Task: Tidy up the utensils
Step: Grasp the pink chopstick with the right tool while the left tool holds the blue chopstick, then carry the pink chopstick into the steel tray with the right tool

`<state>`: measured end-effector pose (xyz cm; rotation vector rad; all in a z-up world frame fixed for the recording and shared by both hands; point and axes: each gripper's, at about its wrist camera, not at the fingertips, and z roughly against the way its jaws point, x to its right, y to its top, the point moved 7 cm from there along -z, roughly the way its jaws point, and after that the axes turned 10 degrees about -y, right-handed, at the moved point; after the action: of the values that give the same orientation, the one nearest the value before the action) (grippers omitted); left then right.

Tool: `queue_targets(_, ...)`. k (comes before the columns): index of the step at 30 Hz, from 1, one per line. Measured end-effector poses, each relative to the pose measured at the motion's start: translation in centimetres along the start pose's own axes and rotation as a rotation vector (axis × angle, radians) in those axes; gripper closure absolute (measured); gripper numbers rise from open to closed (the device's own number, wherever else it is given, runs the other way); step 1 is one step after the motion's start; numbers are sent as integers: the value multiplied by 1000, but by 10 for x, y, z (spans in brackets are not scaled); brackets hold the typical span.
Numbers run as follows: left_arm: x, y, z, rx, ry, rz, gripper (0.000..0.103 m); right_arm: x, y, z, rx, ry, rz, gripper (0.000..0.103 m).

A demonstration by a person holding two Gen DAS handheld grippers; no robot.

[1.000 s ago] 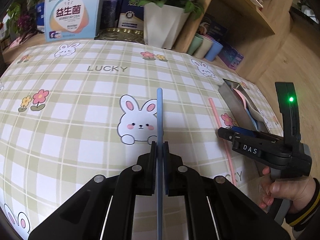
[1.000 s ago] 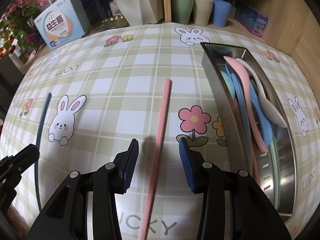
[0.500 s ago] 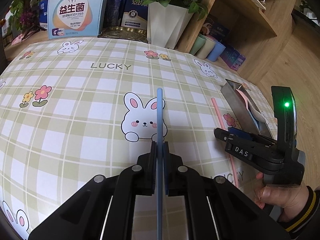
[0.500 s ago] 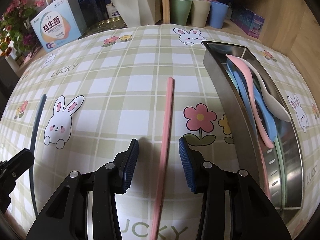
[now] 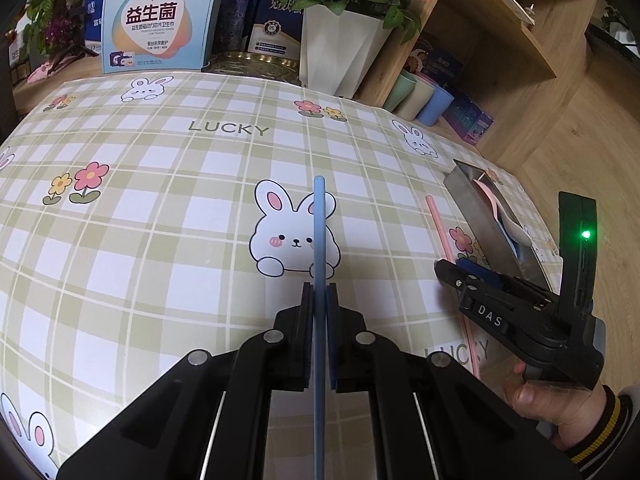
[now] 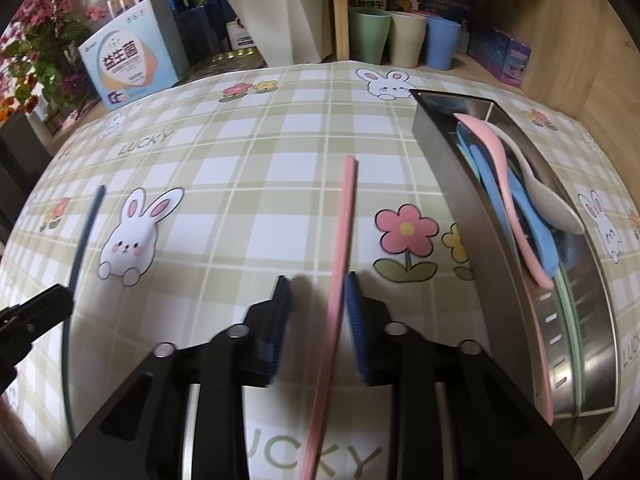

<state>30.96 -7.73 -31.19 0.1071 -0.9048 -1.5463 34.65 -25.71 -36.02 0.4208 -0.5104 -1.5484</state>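
My left gripper (image 5: 319,290) is shut on a blue chopstick (image 5: 320,232), which points forward over the checked tablecloth; it also shows in the right wrist view (image 6: 82,236). My right gripper (image 6: 318,284) is open with its jaws either side of a pink chopstick (image 6: 344,232) lying on the cloth; the right pad is against the stick. The pink chopstick also shows in the left wrist view (image 5: 438,220), with the right gripper (image 5: 448,270) over it. A steel tray (image 6: 452,184) to the right holds pink, blue and white spoons.
A white flower pot (image 5: 340,48), a printed box (image 5: 160,20) and three cups (image 6: 404,38) stand along the table's back edge. A wooden shelf (image 5: 500,20) rises at the back right. The tray (image 5: 476,208) lies near the table's right edge.
My right gripper has moved left and forward along the pink chopstick, so the stick now lies against its right pad, and its jaws have narrowed a little. My left gripper keeps its hold on the blue chopstick.
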Motion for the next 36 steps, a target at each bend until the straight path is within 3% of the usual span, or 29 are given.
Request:
queue_targets(4,3,-3,-2,-7,-5,-8,97,-1,-4,2,5,14,-9,86)
queue_targets(6,3,-3,0,0,4,-16,97,-2,-5,3,-1,30,-11,95)
queue_targets(9,4,-3,2,7,6,-22,97,-2,-8,5,-14,52,-34,97)
queue_targets(17,4,-8,4,-1,8,-17,97,1,-15,12,-42,123,-100,97)
queue_targets(27,15,-8,2,-13,22,-42,97,14,3,58,79,211,-90,97)
queue_targets(32,22,-6,3,-8,22,-47,97,43,25,75,141,149,30,97)
queue_targets(36,28,-3,3,0,16,-50,97,75,39,69,136,96,65,97)
